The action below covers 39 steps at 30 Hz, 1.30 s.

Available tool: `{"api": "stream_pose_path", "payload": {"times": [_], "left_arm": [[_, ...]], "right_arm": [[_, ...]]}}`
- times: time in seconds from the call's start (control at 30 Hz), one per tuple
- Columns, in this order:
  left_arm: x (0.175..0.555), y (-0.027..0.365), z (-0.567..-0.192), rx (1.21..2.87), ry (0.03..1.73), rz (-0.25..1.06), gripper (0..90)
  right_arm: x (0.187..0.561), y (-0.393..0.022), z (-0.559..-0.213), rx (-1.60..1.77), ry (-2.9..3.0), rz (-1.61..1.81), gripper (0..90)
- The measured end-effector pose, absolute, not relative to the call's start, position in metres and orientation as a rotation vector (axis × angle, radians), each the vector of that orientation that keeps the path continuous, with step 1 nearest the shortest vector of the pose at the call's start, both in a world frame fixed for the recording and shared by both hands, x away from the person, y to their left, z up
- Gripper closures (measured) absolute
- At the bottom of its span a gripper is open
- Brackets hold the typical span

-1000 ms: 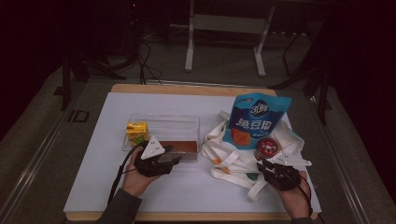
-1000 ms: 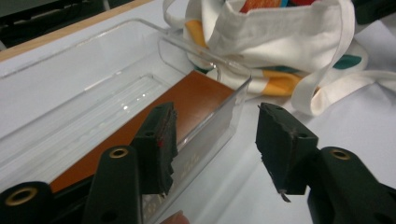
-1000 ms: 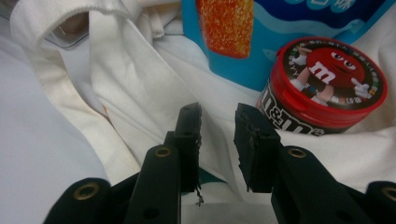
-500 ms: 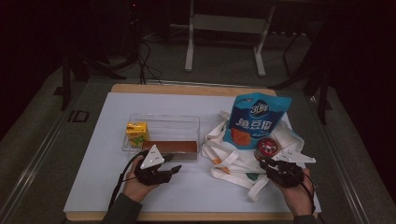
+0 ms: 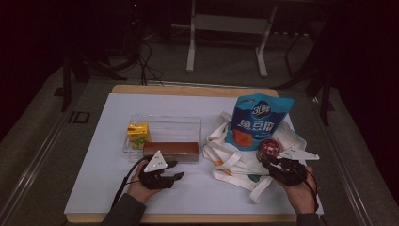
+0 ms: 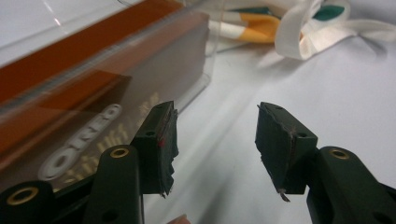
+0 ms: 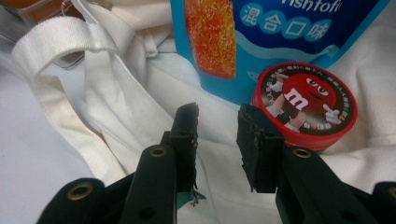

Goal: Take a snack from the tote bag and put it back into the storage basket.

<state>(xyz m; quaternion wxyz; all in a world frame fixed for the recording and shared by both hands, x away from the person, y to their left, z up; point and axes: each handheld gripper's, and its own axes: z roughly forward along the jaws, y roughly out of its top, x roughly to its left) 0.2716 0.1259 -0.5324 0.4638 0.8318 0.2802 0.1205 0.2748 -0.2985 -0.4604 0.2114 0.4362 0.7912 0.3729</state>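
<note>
1. Landmark: the clear tray (image 5: 162, 123) on the white table (image 5: 94, 179). It holds a yellow carton (image 5: 138, 133) at its left end and a brown box (image 5: 171, 149) along its near wall.
2. Your left gripper (image 5: 175, 178) sits just in front of the tray's near wall, beside the brown box (image 6: 70, 84). Its jaws stand roughly half open, with bare table between them; nothing is held.
3. Your right gripper (image 5: 270, 161) lies well to the right of the tray, over the white bag (image 5: 235, 162). Its jaws have just been opening and stand a narrow gap apart; only cloth (image 7: 140, 116) lies under them, and nothing is gripped.
4. The red tin (image 7: 306, 105) rests on the bag just beyond the right jaws and off to one side, against the foot of the blue pouch (image 5: 258, 121).
5. Judged step: approach, before any grasp. The goods appear bound for the bag.
6. Next move, right: spread wider, then swing across to straddle the tin.
7. Next move, left: rise over the tray wall to reach the box.
</note>
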Motion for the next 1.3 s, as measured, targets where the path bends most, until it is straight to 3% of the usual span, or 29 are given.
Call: {"api": "stream_pose_path", "payload": {"times": [0.87, 1.3], "left_arm": [[0.274, 0.121, -0.539, 2.069, 0.691, 0.285, 48.1], [0.274, 0.122, -0.539, 2.065, 0.695, 0.276, 47.7]], "right_arm": [[0.299, -0.309, -0.441, 1.222, 2.203, 1.044, 58.8], [0.321, -0.32, -0.429, 1.279, 2.153, 1.071, 49.9]]}}
